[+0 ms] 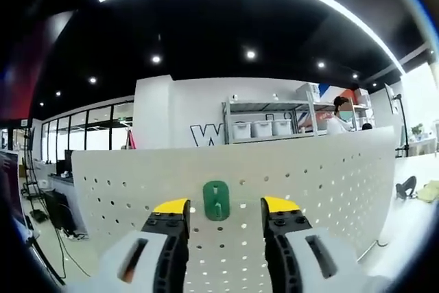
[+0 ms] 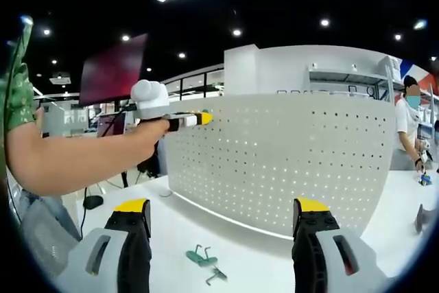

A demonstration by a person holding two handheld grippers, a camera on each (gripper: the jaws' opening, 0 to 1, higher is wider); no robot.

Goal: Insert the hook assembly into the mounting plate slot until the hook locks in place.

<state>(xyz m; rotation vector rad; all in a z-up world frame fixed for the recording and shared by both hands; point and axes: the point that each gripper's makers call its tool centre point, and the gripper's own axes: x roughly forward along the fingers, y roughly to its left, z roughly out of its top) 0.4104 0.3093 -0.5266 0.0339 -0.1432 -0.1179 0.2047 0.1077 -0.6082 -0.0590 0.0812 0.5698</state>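
A white perforated mounting plate [image 1: 309, 190] stands upright on a white table [image 2: 206, 224]. A small green oval hook piece [image 1: 217, 200] sits against its face, in the gap between my left gripper's [image 1: 225, 205] yellow-tipped jaws, which stand open and clear of it. In the right gripper view a person's arm holds that left gripper [image 2: 180, 121] at the mounting plate's [image 2: 288, 162] upper left edge. My right gripper [image 2: 221, 205] is open and holds nothing. It hovers over the table above a second green hook piece [image 2: 199, 258] and a loose metal hook [image 2: 216, 276].
A person in a mask [image 2: 410, 128] stands at the right behind the plate, by a shelf with white bins [image 1: 260, 128]. A dark object [image 2: 421, 219] lies at the table's right edge. Desks and monitors fill the left background.
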